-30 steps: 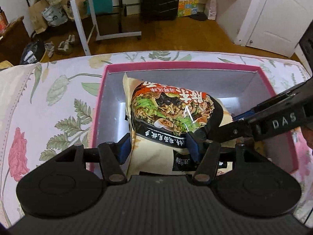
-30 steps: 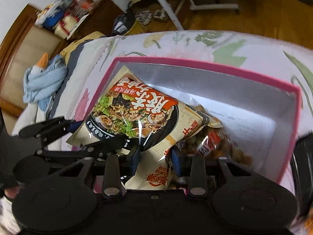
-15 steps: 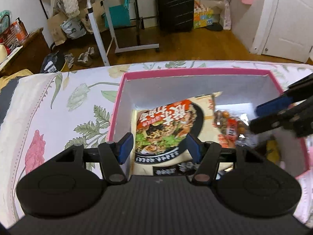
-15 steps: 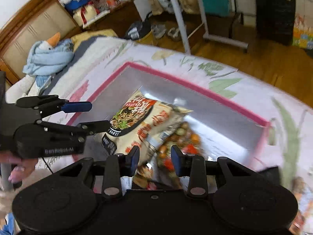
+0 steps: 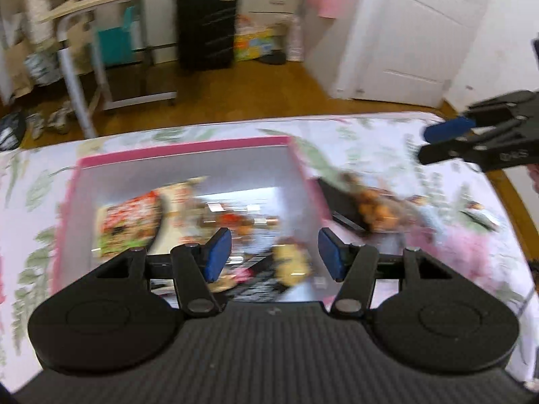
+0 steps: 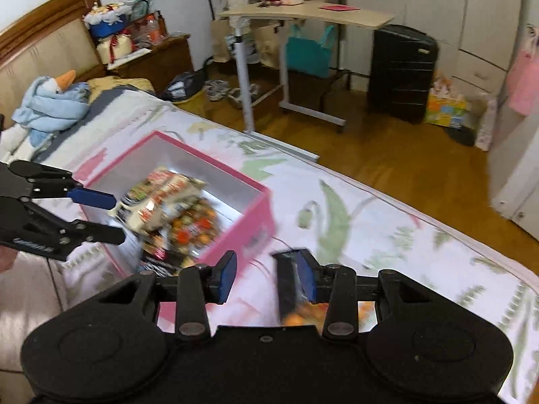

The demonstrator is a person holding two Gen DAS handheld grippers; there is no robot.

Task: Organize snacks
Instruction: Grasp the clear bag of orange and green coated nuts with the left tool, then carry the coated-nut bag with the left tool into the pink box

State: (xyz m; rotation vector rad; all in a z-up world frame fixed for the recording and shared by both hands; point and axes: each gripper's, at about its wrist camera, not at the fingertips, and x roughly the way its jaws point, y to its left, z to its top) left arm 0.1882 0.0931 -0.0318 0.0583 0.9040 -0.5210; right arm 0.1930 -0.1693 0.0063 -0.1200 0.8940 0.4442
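Note:
A pink box (image 5: pixel 182 148) sits on the floral bed, and a noodle packet (image 5: pixel 128 222) lies at its left end beside blurred smaller snacks (image 5: pixel 235 219). My left gripper (image 5: pixel 274 257) hovers above the box's near side, its jaws closing slightly with nothing between them. A dark bag of orange snacks (image 5: pixel 374 205) lies on the bed just right of the box. My right gripper (image 6: pixel 266 276) hangs over the bed right of the box (image 6: pixel 209 161), jaws opening and gripping nothing. The dark bag (image 6: pixel 296 318) lies below its right finger. The left gripper (image 6: pixel 107 217) shows at the box's left.
The floral bedspread (image 6: pixel 370 222) stretches to the right of the box. A stuffed goose in blue cloth (image 6: pixel 54 101) lies near the headboard. Beyond the bed are a wooden floor, a rolling table (image 6: pixel 303 17), a black suitcase (image 6: pixel 401 70) and a white door (image 5: pixel 421 33).
Both grippers have lifted up and back from the box. The noodle packet, between the left pads a second ago, now lies inside. The right gripper has swung right over the bed and its jaws have widened.

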